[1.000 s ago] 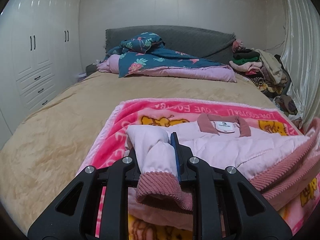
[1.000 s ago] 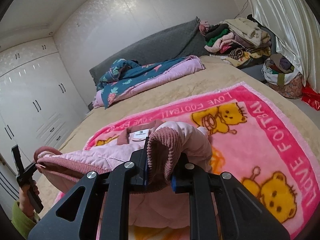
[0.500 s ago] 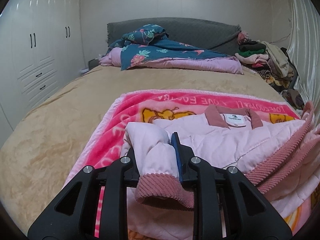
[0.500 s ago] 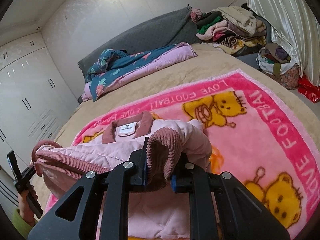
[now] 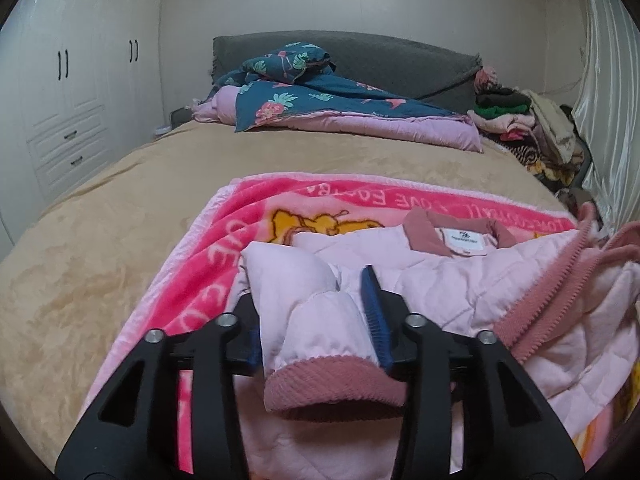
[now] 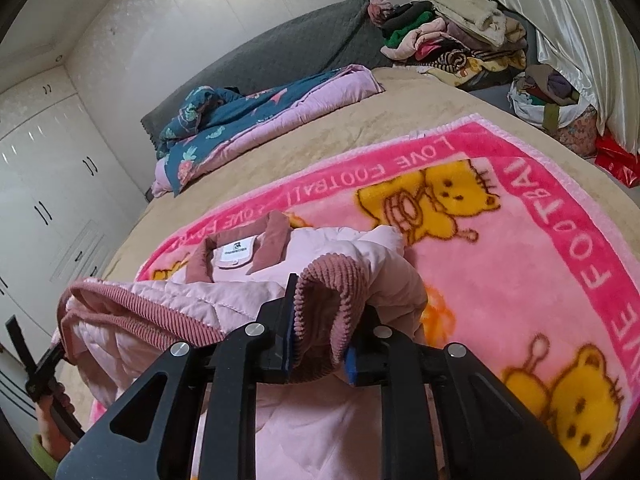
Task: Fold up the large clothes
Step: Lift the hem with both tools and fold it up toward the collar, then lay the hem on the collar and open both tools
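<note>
Clearly soft and bulky, the pale pink quilted jacket (image 5: 460, 280) hangs by its ribbed cuffs — left gripper (image 5: 316, 320) and right gripper (image 6: 320, 320) each clamp one.

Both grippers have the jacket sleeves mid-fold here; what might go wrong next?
The left gripper pinches the pale pink quilted jacket only near its ribbed cuff, so the sleeve may slip out. The right gripper holds just bunched cuff, so the fold may land crooked. The pink cartoon-bear blanket underneath might drag along.
</note>
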### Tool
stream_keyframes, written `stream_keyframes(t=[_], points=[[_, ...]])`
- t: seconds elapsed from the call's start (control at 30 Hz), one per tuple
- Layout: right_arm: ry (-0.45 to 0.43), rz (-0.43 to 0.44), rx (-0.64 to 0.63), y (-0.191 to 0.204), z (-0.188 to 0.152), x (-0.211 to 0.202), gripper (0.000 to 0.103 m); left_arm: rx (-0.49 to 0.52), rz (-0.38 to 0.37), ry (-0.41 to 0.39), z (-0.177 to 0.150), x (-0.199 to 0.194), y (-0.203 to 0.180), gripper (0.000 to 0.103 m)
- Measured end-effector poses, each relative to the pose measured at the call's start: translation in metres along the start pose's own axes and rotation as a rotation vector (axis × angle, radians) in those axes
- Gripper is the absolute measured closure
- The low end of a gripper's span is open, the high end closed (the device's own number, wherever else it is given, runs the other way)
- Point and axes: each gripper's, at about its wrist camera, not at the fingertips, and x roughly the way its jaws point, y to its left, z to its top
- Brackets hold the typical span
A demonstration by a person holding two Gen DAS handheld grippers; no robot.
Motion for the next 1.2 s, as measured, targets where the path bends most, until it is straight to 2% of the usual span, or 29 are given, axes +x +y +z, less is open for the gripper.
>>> stream_keyframes(t=[0.07,0.23,0.37,0.53,0.6,0.63,0.67,0.7,0.73,0.77,0.97,1.2], points=[[0.01,0.0,0.005,-0.001,0.001,0.006,0.083,-0.012,-0.008,-0.001,0.0,0.0,-0.002,0.044],[0.032,-0.004,0.014,-0.003,0.005,0.015,0.082,-0.006,-0.006,-0.003,0.0,0.001,-0.006,0.039],[0.052,0.005,0.033,-0.006,0.007,0.021,0.081,-0.018,-0.008,-0.013,0.001,-0.004,-0.006,0.028],[0.07,0.024,0.049,-0.008,0.011,0.024,0.076,-0.04,-0.025,-0.04,0.001,-0.018,-0.004,0.018],[0.071,0.045,0.064,-0.009,0.012,0.022,0.071,-0.048,-0.03,-0.049,-0.001,-0.024,-0.001,0.018],[0.071,0.075,0.075,-0.01,0.013,0.02,0.06,-0.052,-0.03,-0.051,-0.002,-0.027,0.0,0.017],[0.068,0.1,0.085,-0.01,0.013,0.018,0.044,-0.057,-0.034,-0.053,-0.004,-0.03,0.0,0.017],[0.063,0.108,0.089,-0.008,0.013,0.016,0.036,-0.058,-0.039,-0.051,-0.005,-0.031,0.001,0.017],[0.055,0.103,0.085,-0.006,0.013,0.013,0.021,-0.057,-0.041,-0.054,-0.006,-0.033,0.001,0.017],[0.042,0.081,0.063,-0.001,0.013,0.009,0.016,-0.054,-0.039,-0.053,-0.007,-0.033,0.002,0.017],[0.002,0.072,-0.041,0.017,0.01,-0.017,0.011,-0.04,-0.03,-0.031,-0.016,-0.036,0.007,0.014],[-0.104,0.058,-0.151,0.013,-0.002,-0.074,0.005,-0.029,-0.022,-0.002,-0.029,-0.041,0.017,0.01]])
